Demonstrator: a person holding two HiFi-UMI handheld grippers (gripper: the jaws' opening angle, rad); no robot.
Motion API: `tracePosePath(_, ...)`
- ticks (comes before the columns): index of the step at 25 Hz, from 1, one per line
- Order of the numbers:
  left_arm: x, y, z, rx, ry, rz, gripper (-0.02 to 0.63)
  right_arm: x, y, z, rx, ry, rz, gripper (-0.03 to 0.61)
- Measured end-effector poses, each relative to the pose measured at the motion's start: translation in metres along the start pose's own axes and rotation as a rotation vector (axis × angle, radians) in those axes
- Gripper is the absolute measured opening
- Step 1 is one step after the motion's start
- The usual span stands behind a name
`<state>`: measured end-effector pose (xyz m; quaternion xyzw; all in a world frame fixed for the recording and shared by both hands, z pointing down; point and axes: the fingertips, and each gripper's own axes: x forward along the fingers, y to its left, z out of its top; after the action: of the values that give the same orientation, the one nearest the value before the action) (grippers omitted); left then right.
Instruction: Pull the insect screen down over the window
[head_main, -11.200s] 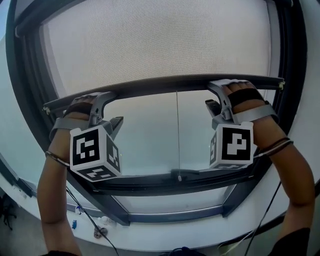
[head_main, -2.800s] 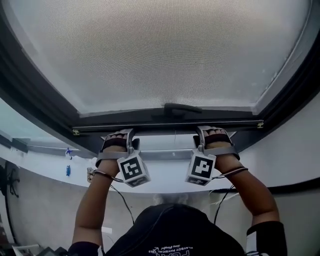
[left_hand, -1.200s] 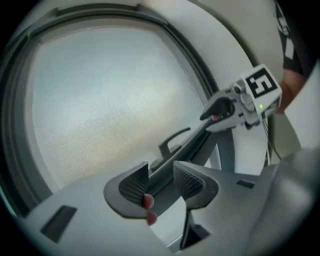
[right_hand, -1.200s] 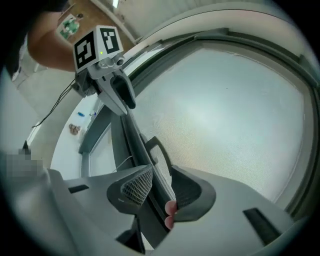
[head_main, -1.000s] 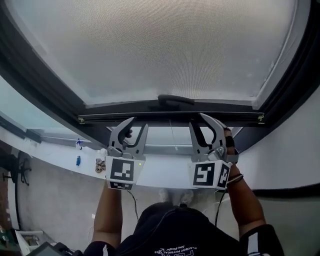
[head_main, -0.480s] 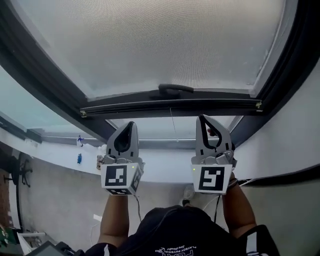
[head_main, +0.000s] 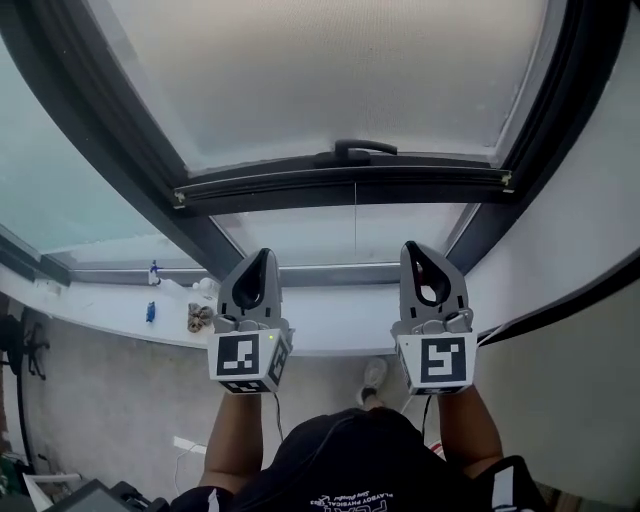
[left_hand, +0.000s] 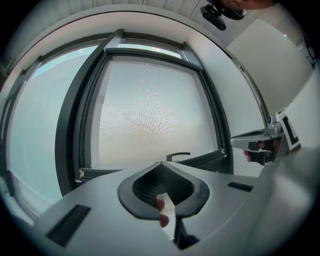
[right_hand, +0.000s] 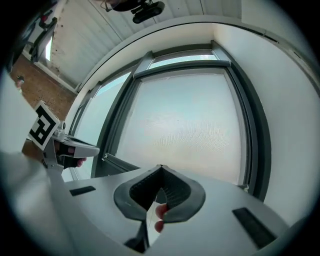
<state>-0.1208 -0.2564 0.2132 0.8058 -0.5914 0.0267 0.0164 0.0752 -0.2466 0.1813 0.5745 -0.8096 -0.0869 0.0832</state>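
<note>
The insect screen (head_main: 340, 70) is a pale mesh that covers most of the window pane. Its dark bottom bar (head_main: 300, 187) with a small handle (head_main: 360, 150) hangs a strip above the lower window frame (head_main: 330, 273). In the head view my left gripper (head_main: 262, 252) and right gripper (head_main: 412, 245) sit side by side below the bar, apart from it, both shut with nothing between the jaws. The left gripper view shows the shut left gripper (left_hand: 161, 163) facing the screen (left_hand: 145, 115) and the handle (left_hand: 177, 155). In the right gripper view the shut right gripper (right_hand: 160, 166) faces the screen (right_hand: 190, 125).
A thin cord (head_main: 355, 225) hangs from the bar's middle. Small items (head_main: 200, 318) and a blue bottle (head_main: 150, 312) lie on the white sill (head_main: 320, 325). Dark frame posts (head_main: 130, 130) flank the screen. A white wall (head_main: 590, 220) stands at the right.
Both grippers' jaws stood open just under the bar a second ago and are now shut. Both hands have drawn back from the bar toward me. The bar has stayed in place.
</note>
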Motion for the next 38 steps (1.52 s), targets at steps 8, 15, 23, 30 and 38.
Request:
tracePosePath(8, -0.069, 0.001, -0.019, 0.033, 0.019, -0.021, 0.003, -0.051, 0.051, -0.007, -0.004, 0.021, 0.011, 0.003)
tracePosePath(15, -0.126, 0.000, -0.033, 0.005, 0.038, -0.036, 0.003, -0.104, 0.085, -0.017, -0.012, 0.072, 0.017, 0.004)
tracePosePath(23, -0.187, -0.020, -0.038, 0.017, 0.027, -0.065, 0.003, -0.163, 0.115, -0.017, 0.048, 0.090, -0.018, 0.003)
tracePosePath(30, -0.215, -0.043, -0.046, 0.013, 0.035, -0.095, 0.003, -0.202, 0.122, -0.023, 0.010, 0.099, -0.024, 0.003)
tracePosePath(38, -0.225, -0.073, -0.050, -0.001, 0.059, -0.080, 0.003, -0.221, 0.101, -0.029, 0.052, 0.108, -0.052, 0.003)
